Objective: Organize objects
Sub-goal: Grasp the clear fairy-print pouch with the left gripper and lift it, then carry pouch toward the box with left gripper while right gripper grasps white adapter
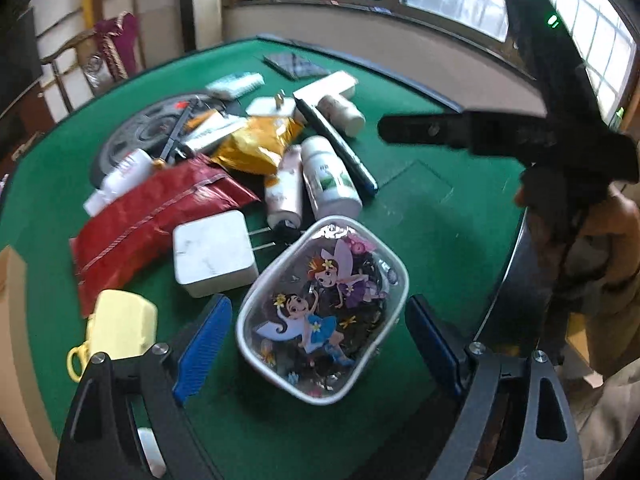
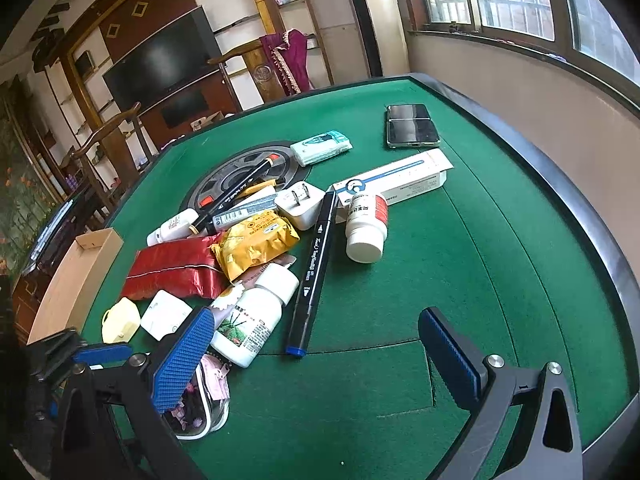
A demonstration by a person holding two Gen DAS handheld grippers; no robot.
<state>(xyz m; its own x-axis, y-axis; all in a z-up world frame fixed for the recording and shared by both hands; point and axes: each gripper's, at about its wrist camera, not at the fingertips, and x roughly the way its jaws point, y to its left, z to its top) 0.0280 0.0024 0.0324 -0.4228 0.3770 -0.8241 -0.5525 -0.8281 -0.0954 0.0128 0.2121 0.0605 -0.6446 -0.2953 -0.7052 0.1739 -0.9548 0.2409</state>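
A clear zip pouch (image 1: 320,312) printed with cartoon fairies lies on the green felt table (image 1: 420,240) near its front edge. My left gripper (image 1: 318,340) straddles the pouch. Its jaws are closing on it, and a small gap still shows beside each blue pad. In the right wrist view the same pouch (image 2: 204,400) peeks out behind my right gripper's left finger. My right gripper (image 2: 316,356) stands open over bare felt with nothing between its fingers.
A pile lies behind the pouch: white charger (image 1: 214,260), red packet (image 1: 156,220), gold packet (image 1: 256,144), white bottles (image 1: 328,176), black marker (image 2: 312,272). There is a yellow cup (image 1: 120,328) at the left and a cardboard box (image 2: 76,280) at the table's left edge. A phone (image 2: 410,126) lies at the far right.
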